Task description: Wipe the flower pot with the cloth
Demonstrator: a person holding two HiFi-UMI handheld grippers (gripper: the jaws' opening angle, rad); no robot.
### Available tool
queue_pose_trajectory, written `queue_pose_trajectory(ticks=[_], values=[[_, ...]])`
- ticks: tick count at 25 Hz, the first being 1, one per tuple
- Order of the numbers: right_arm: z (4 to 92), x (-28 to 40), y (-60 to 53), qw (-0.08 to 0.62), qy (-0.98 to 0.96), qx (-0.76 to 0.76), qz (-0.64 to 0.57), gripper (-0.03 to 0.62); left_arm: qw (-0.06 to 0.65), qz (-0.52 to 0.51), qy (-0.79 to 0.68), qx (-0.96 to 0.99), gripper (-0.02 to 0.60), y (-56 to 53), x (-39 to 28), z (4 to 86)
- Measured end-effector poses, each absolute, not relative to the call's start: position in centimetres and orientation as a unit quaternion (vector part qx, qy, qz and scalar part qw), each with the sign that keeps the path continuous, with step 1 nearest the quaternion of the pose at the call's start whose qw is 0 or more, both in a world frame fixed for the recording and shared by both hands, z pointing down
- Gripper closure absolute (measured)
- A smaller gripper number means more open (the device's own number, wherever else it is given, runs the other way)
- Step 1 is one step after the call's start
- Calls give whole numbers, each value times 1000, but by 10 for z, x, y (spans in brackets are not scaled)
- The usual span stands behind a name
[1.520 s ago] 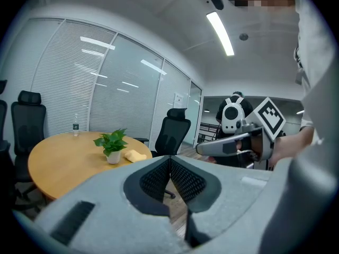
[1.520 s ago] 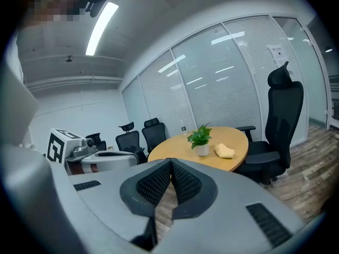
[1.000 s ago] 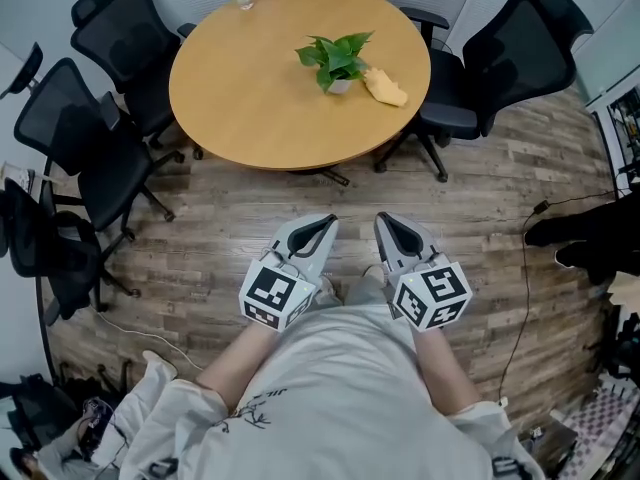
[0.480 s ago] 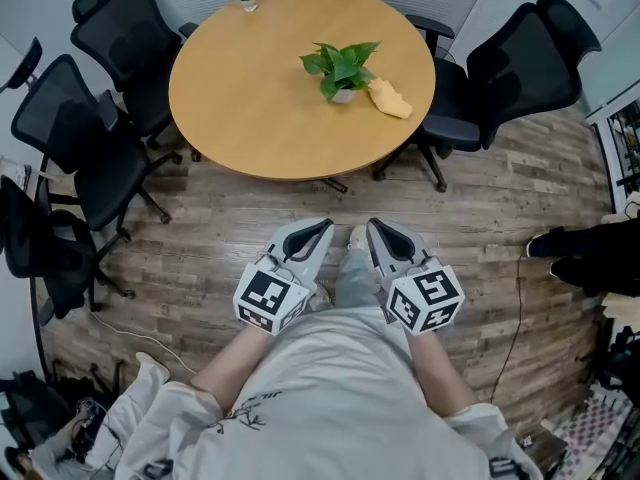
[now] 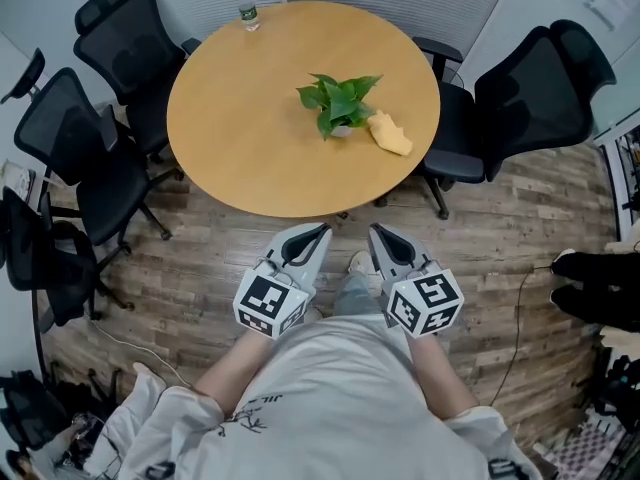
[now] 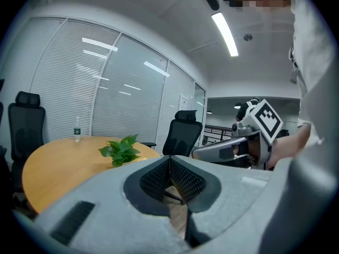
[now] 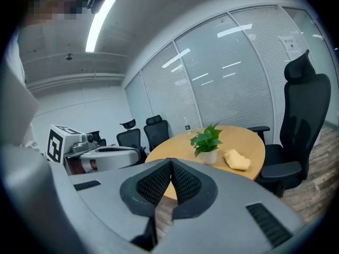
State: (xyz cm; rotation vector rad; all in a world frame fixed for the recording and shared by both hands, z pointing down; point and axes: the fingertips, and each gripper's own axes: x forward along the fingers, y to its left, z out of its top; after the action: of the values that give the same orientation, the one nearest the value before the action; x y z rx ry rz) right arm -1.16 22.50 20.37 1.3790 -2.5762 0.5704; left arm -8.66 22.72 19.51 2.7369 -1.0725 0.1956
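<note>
On the round wooden desk [image 5: 250, 118], right of centre: one small white flower pot [image 7: 210, 156], holding a green leafy plant [image 5: 338, 103]; untouched. Just beside it, toward the right edge: one yellow cloth [image 5: 390, 135], crumpled, not picked up. At the far edge: one water bottle [image 5: 247, 8], contents not discernible. Short of the near edge, over the floor: left gripper [image 5: 318, 230] and right gripper [image 5: 379, 232], each with jaws closed together on nothing. Task status, judged: not begun; reaching the desk, taking the cloth and wiping the pot all remain.
</note>
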Motion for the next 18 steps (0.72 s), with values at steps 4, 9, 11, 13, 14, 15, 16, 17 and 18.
queue_pose_trajectory(ticks=[4, 9, 11, 13, 14, 15, 16, 17, 18], values=[[195, 9, 181, 82, -865, 460, 181, 588, 93, 61, -370, 922, 569, 186, -69, 187], [191, 31, 139, 87, -871, 451, 176, 588, 96, 58, -378, 919, 569, 146, -44, 185], [192, 40, 124, 86, -872, 448, 179, 588, 101, 54, -383, 917, 569, 132, -35, 186], [192, 49, 109, 84, -873, 446, 179, 588, 110, 48, -386, 915, 569, 118, -25, 187], [191, 54, 101, 83, -874, 445, 178, 588, 114, 45, -387, 914, 569, 111, -20, 187], [190, 59, 95, 83, -875, 443, 177, 588, 116, 44, -389, 913, 569, 104, -15, 187], [189, 62, 89, 84, -877, 439, 175, 588, 116, 43, -391, 912, 569, 98, -11, 187], [189, 65, 83, 86, -880, 435, 173, 588, 114, 44, -393, 911, 569, 92, -7, 187], [189, 68, 78, 88, -882, 431, 171, 588, 113, 45, -395, 911, 569, 87, -3, 187]])
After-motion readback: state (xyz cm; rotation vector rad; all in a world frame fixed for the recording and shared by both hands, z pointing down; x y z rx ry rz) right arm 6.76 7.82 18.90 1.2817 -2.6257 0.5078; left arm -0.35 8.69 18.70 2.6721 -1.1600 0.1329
